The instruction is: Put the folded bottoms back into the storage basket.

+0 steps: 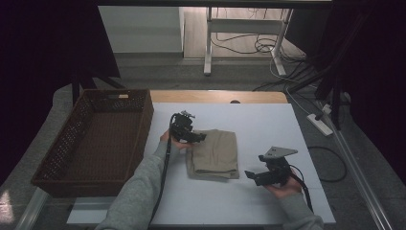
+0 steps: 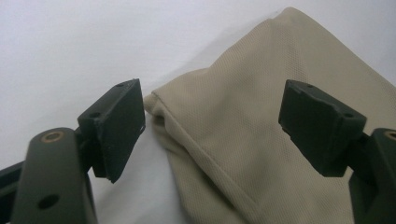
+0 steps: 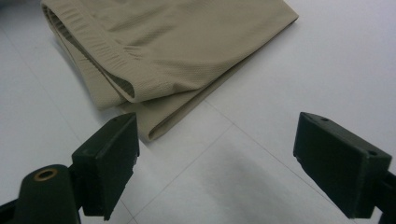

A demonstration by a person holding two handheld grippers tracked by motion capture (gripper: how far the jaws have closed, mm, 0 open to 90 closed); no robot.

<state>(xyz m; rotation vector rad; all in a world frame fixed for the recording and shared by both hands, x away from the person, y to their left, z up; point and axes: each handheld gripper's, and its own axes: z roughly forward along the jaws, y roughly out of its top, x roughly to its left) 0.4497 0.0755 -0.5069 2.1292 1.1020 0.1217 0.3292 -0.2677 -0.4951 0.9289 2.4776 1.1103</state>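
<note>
Both the left gripper (image 2: 212, 123) and right gripper (image 3: 217, 161) have jaws spread, empty; pinching one layer of the folded beige cloth (image 1: 214, 152) could unfold it on the worktop (image 1: 268, 120).

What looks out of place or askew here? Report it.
Nothing stands out. The folded beige cloth lies flat on the white table, its layers slightly uneven at one corner, as the right gripper view shows. The wicker basket sits squarely beside the table, with nothing visible in it. Both the left gripper and the right gripper are open.
</note>
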